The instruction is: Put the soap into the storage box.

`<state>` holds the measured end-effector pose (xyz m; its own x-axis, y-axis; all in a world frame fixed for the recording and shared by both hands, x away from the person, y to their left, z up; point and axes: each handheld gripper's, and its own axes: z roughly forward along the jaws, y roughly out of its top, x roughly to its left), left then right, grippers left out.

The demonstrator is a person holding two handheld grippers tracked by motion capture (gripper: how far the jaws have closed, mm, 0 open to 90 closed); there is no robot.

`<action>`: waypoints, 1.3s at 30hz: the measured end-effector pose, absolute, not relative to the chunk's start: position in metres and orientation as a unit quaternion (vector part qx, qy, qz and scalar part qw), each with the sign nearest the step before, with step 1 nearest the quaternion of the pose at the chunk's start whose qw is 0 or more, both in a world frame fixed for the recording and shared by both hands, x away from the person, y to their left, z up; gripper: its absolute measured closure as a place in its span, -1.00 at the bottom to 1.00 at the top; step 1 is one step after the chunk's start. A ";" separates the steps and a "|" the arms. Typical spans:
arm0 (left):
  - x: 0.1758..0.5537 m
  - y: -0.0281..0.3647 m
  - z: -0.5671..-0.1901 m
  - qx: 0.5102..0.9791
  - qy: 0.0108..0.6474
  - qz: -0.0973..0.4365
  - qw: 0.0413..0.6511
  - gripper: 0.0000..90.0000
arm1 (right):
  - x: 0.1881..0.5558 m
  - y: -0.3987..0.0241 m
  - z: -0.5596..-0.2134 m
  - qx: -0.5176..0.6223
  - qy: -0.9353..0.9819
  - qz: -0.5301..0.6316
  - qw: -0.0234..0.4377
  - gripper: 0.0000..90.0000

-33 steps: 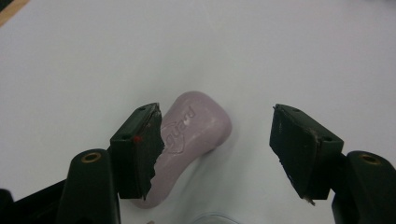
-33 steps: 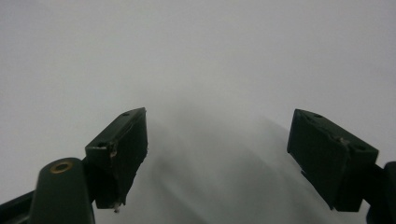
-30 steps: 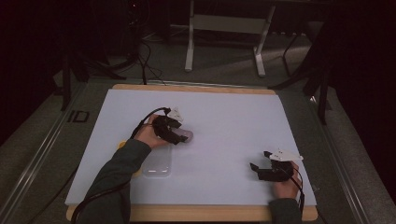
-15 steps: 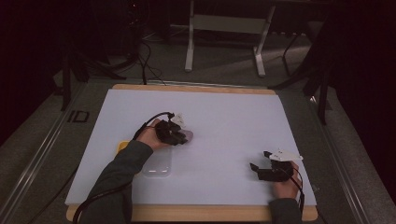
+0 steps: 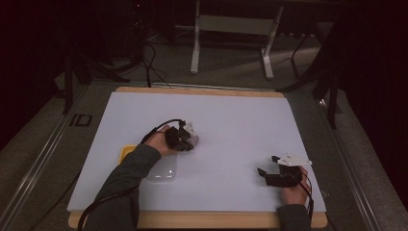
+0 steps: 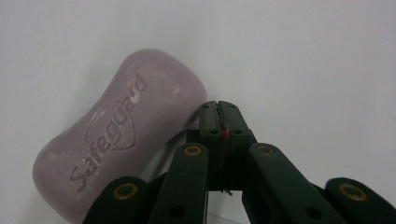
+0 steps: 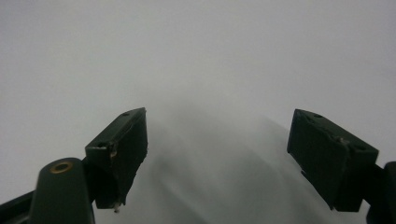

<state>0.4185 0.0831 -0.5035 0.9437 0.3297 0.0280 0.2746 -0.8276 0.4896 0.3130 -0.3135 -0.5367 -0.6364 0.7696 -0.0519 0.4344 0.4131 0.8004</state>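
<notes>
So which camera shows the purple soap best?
The left gripper view. The purple soap bar lies big and close there on the white table, its stamped Safeguard name readable, beside the left gripper, whose jaws are shut with nothing between them. In the high view it is a small pale patch at that gripper.

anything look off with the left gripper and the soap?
Yes. The left gripper has just closed with its jaws shut on each other, nothing between them. The purple soap bar lies beside them on the white table, not gripped. It looks like a missed grasp.
</notes>
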 end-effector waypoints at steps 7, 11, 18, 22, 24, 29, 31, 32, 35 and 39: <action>0.425 0.082 -0.506 0.951 0.176 0.064 0.246 0.93 | 0.313 -0.314 -0.537 0.371 0.813 0.396 0.211 -0.56; 0.429 0.082 -0.507 0.949 0.190 0.077 0.240 0.85 | 0.313 -0.313 -0.537 0.370 0.814 0.395 0.212 -0.56; 0.432 0.082 -0.505 0.945 0.201 0.075 0.247 0.71 | 0.313 -0.313 -0.537 0.369 0.814 0.395 0.212 -0.56; 0.432 0.085 -0.500 0.941 0.204 0.070 0.261 0.44 | 0.313 -0.313 -0.537 0.370 0.814 0.395 0.213 -0.56; 0.431 0.086 -0.496 0.940 0.200 0.071 0.269 0.44 | 0.313 -0.313 -0.537 0.370 0.813 0.396 0.213 -0.56; 0.435 0.089 -0.489 0.935 0.204 0.080 0.279 0.15 | 0.313 -0.313 -0.537 0.369 0.814 0.395 0.212 -0.56; 0.438 0.091 -0.486 0.931 0.215 0.090 0.280 0.04 | 0.313 -0.313 -0.537 0.369 0.814 0.395 0.212 -0.56; 0.440 0.092 -0.486 0.930 0.217 0.092 0.280 -0.02 | 0.313 -0.313 -0.537 0.369 0.814 0.396 0.212 -0.56; 0.445 0.093 -0.485 0.928 0.229 0.098 0.277 -0.09 | 0.313 -0.313 -0.537 0.369 0.814 0.396 0.212 -0.56; 0.452 0.092 -0.490 0.931 0.236 0.097 0.261 -0.17 | 0.313 -0.313 -0.537 0.369 0.814 0.395 0.211 -0.56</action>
<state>0.4521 0.0918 -0.4897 0.8696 0.4904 0.0575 0.3888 -0.7520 0.5323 0.3131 -0.3133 -0.5368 -0.6392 0.7673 -0.0521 0.4337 0.4155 0.7995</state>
